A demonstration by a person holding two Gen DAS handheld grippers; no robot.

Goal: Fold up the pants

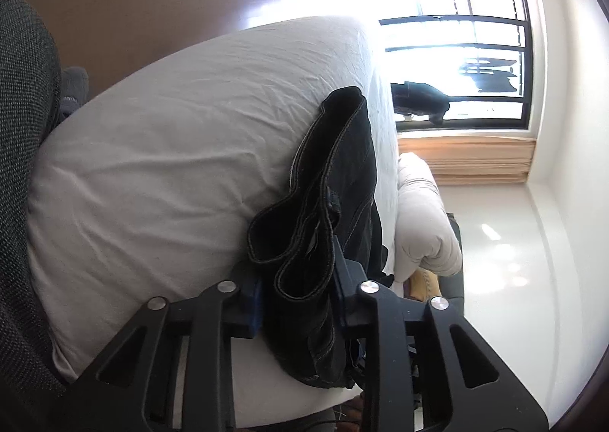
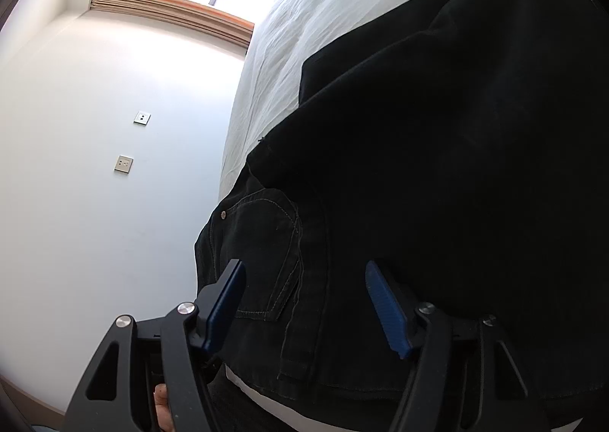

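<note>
Black pants (image 1: pixel 335 180) lie on a white bed (image 1: pixel 160 150) near its edge; a bright barred window (image 1: pixel 468 62) stands far behind. The left gripper (image 1: pixel 300 279) pinches a bunched pants fold; the right gripper (image 2: pixel 304 302) is spread over the pocket, gripping nothing

Your left tongs (image 1: pixel 300 302): wide bare bed (image 1: pixel 152 165) sheet free beside pants (image 1: pixel 335 184). Bunched duvet (image 1: pixel 422 219) blocks far edge. Right tongs (image 2: pixel 304 302): pants fill gap.
</note>
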